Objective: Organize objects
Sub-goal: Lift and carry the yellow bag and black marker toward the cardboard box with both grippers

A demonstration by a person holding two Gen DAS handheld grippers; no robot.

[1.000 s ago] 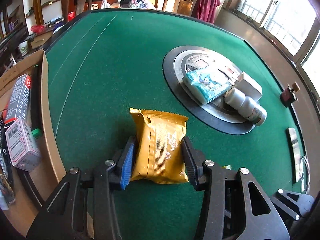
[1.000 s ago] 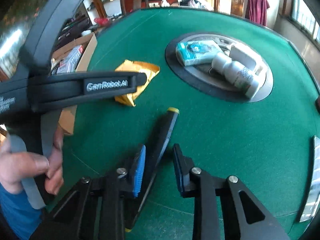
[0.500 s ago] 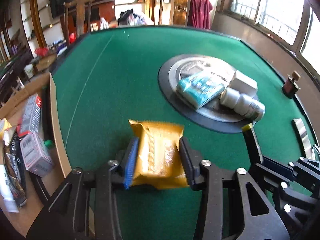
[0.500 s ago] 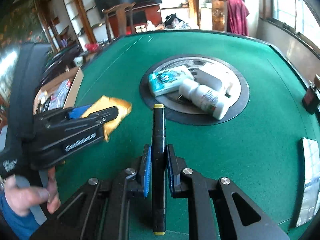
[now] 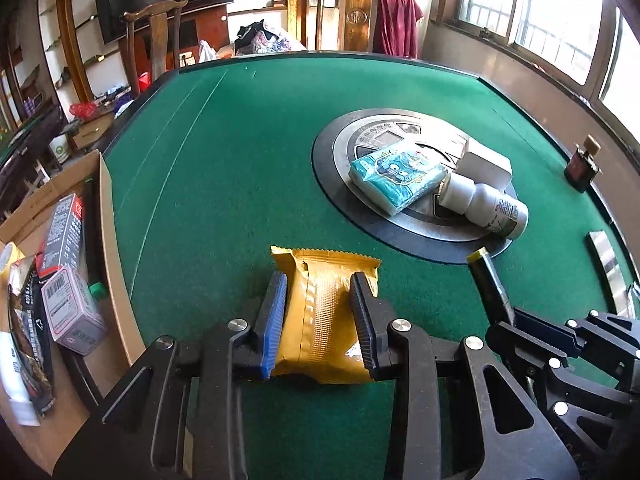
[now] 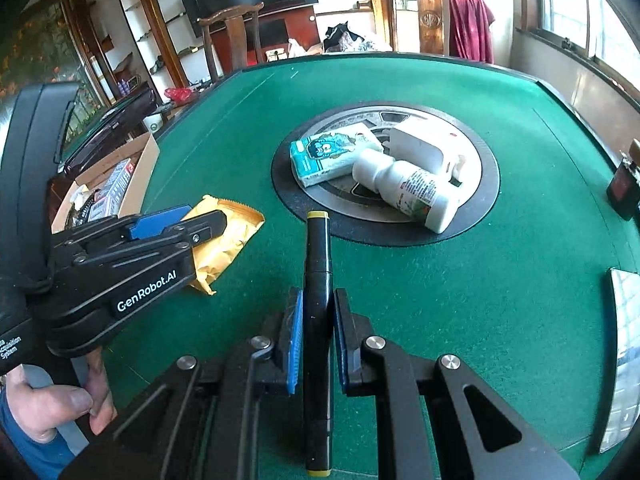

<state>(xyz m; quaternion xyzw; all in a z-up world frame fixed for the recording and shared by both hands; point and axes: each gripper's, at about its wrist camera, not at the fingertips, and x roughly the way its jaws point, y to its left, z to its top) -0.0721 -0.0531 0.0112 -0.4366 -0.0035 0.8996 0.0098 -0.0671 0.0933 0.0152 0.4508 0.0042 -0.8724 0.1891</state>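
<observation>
My left gripper (image 5: 318, 300) is shut on a gold snack packet (image 5: 324, 312) and holds it above the green table (image 5: 240, 160); the packet also shows in the right wrist view (image 6: 228, 240). My right gripper (image 6: 316, 320) is shut on a black marker with a yellow cap (image 6: 317, 264), held lengthwise between the fingers. The marker tip shows in the left wrist view (image 5: 486, 276). A cardboard box (image 5: 106, 216) with several packaged items stands at the table's left edge.
On the round centre plate (image 6: 480, 196) lie a teal tissue pack (image 6: 332, 152), a white bottle (image 6: 412, 188) and a white box (image 6: 420, 144). A small dark bottle (image 5: 582, 164) stands at the right edge. Chairs stand behind the table.
My left gripper closed on the gold packet and lifted it off the felt. My right gripper closed on the marker and raised it.
</observation>
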